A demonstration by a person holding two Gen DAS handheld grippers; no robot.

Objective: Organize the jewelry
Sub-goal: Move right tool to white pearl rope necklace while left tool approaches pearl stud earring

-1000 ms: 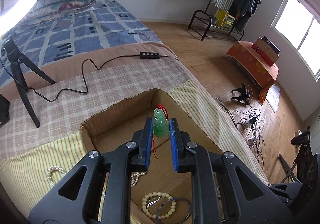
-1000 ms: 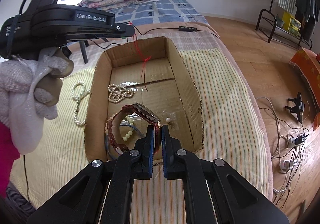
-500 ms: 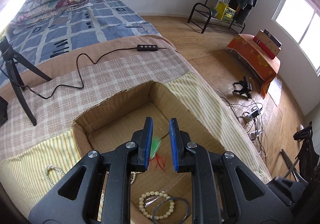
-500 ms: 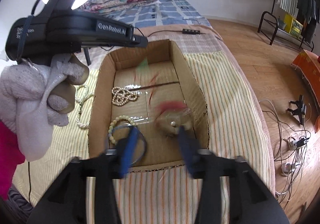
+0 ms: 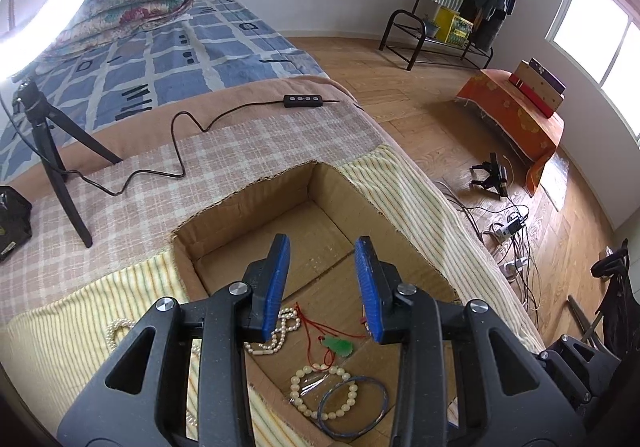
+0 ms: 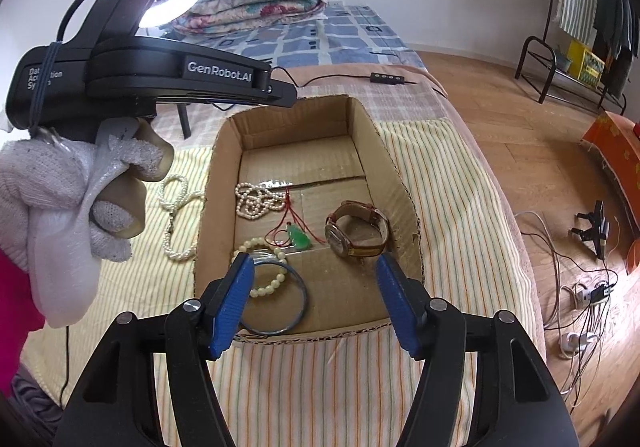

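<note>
One cardboard box [image 6: 402, 183] on the bed. Inside it: one pearl necklace [image 6: 254, 200], one green pendant [image 6: 299, 237] on red cord, one bead bracelet [image 6: 267, 270], one blue bangle [image 6: 294, 313], one watch [image 6: 356, 229]. Outside, by the box's left wall: one more pearl strand [image 6: 176, 219].

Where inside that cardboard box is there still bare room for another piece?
The far half of the box, beyond the pearl necklace, is bare, as is the near right corner below the watch. It is crowded near left, where pendant, bead bracelet and bangle cluster.
</note>
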